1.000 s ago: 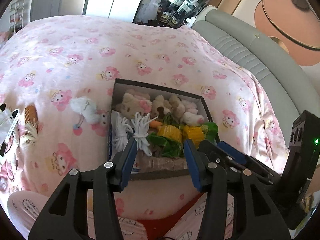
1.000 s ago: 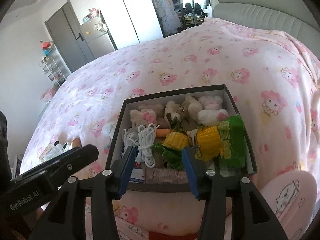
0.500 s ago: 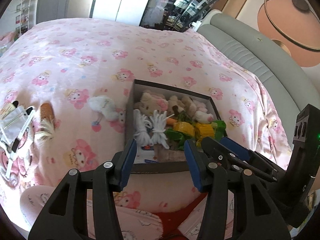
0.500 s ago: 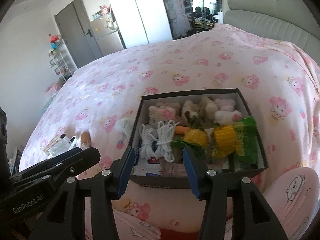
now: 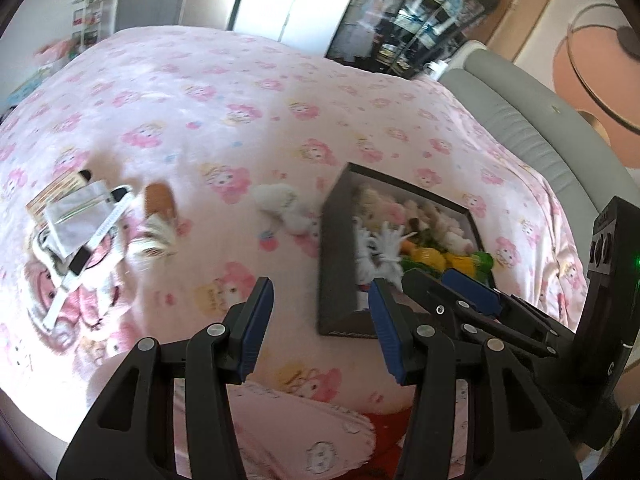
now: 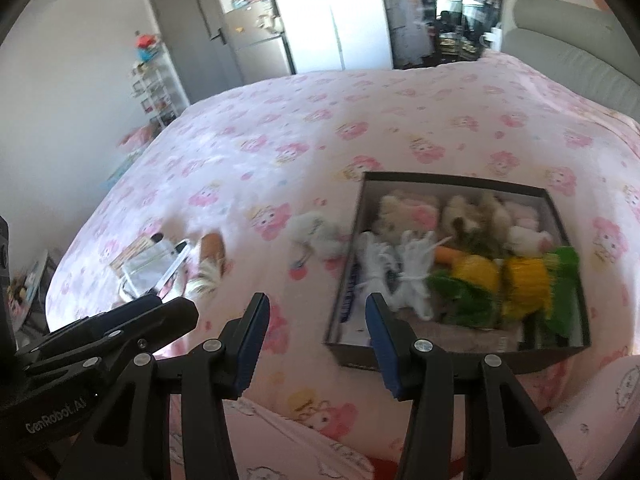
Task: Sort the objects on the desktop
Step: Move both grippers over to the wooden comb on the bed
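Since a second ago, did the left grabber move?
Yes. The left gripper swung left, away from the box, which now sits off to its right instead of straight ahead.

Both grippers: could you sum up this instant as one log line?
left gripper: open, empty | right gripper: open, empty | box: holds toys, white cords | white plush: on bed, left of box

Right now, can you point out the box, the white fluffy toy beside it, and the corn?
box (image 6: 452, 178), right wrist view, far rim.
white fluffy toy (image 6: 316, 230), right wrist view, its body.
corn (image 6: 525, 280), right wrist view, yellow kernels.
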Available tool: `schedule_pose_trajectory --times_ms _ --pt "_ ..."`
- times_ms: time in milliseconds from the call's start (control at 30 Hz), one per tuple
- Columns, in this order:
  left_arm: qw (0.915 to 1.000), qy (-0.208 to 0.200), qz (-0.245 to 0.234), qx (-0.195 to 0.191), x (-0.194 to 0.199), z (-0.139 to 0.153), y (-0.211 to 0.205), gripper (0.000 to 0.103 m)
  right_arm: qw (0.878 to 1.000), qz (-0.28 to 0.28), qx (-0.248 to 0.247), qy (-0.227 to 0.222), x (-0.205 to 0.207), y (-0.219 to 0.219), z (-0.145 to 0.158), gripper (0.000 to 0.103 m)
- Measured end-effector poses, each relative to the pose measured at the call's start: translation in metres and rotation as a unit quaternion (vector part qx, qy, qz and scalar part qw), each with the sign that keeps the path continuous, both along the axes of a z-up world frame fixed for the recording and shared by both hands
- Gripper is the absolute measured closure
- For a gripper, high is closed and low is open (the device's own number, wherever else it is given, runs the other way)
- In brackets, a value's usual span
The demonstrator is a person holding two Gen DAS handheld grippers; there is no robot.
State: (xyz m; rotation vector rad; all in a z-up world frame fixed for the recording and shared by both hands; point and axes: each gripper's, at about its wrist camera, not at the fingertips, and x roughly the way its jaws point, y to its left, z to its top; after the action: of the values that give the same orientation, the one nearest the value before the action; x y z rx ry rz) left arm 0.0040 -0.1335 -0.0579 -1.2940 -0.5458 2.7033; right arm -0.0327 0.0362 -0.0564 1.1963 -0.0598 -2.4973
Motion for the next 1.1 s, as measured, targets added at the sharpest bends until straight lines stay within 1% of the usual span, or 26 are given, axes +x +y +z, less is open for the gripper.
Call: schedule_pose_trajectory --times_ms 167,300,500,667,800,1033,1100 --pt "0.9993 -0.022 0.029 0.008 0.008 -0.018 -0.03 0.053 0.999 0.032 0.008 -0.02 -0.001 -0.033 -0.015 0.057" --pt "0.9981 -0.038 0.048 0.01 0.013 -0.033 -0.053 0.053 0.997 0.058 0.007 -0.051 -0.003 -0.057 -0.033 0.057" --pt "0.9946 -0.061 0.078 0.03 0.018 -0.057 -0.087 0.053 0.992 0.094 0.019 -0.085 -0.006 -0.095 -0.057 0.057" --pt "0.9912 -0.077 0.094 0.051 0.016 -0.074 -0.113 0.053 0.988 0.117 0.025 -0.102 -0.012 -0.121 -0.071 0.057" --pt "0.9883 -0.094 0.095 0.072 0.006 -0.088 -0.129 0.053 0.984 0.127 0.026 -0.123 -0.022 -0.138 -0.086 0.057" --pt "0.9872 -0.115 0.082 0.074 -0.025 -0.106 -0.146 0.053 0.979 0.121 0.023 -0.164 -0.048 -0.151 -0.111 0.057" --pt "0.9853 -0.12 0.08 0.092 -0.037 -0.113 -0.155 0.053 0.977 0.125 0.025 -0.171 -0.057 -0.156 -0.117 0.057"
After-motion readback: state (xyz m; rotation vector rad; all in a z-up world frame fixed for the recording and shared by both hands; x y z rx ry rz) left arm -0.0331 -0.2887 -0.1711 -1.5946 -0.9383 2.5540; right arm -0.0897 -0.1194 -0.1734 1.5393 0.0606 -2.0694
